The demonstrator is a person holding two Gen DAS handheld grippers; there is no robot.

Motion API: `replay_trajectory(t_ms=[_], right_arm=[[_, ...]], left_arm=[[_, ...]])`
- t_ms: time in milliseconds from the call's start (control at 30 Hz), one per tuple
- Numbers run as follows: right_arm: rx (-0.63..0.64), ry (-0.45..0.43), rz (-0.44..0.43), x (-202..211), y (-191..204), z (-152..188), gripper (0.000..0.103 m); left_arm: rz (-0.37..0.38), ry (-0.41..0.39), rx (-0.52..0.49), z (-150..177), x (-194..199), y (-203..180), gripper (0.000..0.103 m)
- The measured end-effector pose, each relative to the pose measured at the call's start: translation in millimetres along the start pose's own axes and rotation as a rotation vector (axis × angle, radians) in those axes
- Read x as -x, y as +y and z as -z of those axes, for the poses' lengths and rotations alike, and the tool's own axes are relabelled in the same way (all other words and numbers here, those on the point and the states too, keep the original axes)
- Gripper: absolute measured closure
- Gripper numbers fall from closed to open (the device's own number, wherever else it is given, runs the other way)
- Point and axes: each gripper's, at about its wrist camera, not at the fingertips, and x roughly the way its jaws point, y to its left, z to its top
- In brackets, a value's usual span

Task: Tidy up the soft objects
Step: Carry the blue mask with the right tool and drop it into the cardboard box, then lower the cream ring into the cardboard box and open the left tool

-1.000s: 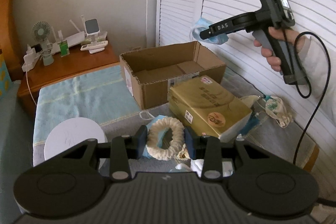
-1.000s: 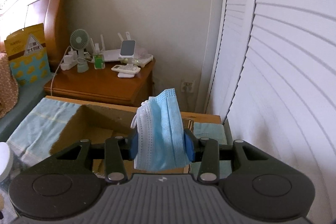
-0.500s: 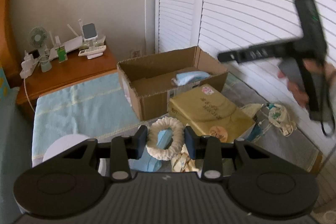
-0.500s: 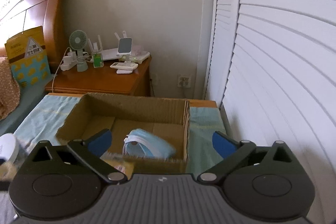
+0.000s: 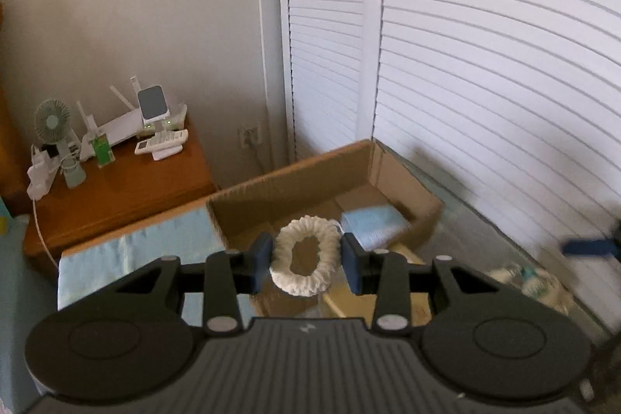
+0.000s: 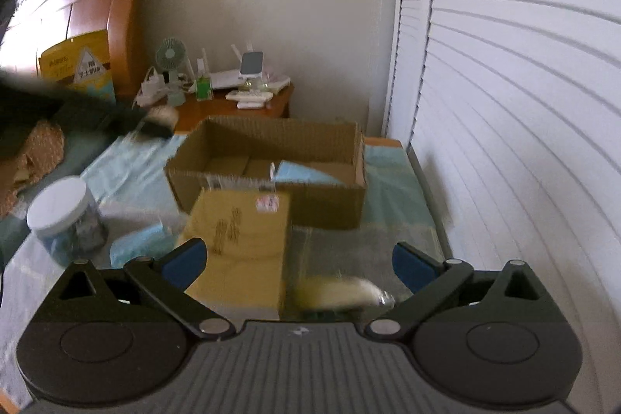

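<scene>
The left gripper (image 5: 306, 260) is clamped on a cream ribbed fabric ring scrunchie (image 5: 304, 265), carried in the air just at the near edge of the open brown cardboard box (image 5: 423, 208); this looks like the carry-and-drop step. The next move calls for bringing the ring over the box opening and parting the jaws so it lands beside the folded pale blue face mask (image 5: 372, 222) lying inside. The right gripper (image 6: 297, 260) is spread wide and empty above a yellow paper-wrapped pack (image 6: 240, 235) in front of the box. The pack's pink sticker (image 6: 267, 202) and dark print are too blurred to read.
</scene>
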Motion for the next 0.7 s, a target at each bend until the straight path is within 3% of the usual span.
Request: replay_trajectory(t_ms=[100, 133, 167, 233, 467, 700], right_arm=[[0.011, 0.016, 0.02, 8.2, -3.3, 12.5, 0.0], [0.009, 0.021, 0.021, 10.9, -6.0, 16.1, 0.0], [0.01, 0.024, 0.022, 13.0, -7.0, 19.8, 0.0], [0.015, 0.031, 0.03, 15.0, -10.4, 24.7, 0.0], [0.002, 0.06, 0.056, 13.8, -19.5, 35.1, 0.0], [-0.002, 0.061, 0.047, 13.7, -21.5, 38.5, 0.0]], left_arm=[[-0.031, -0.001, 0.025, -11.5, -19.6, 6.6, 0.061], [-0.036, 0.004, 0.037, -14.0, -25.5, 9.8, 0.046], [-0.042, 0.012, 0.051, -15.8, -30.2, 12.5, 0.021], [-0.073, -0.001, 0.08, -16.6, -34.4, 17.1, 0.009], [-0.078, 0.004, 0.064, -9.7, -24.4, 18.0, 0.006], [-0.049, 0.0, 0.036, 9.9, 12.6, 4.8, 0.005]])
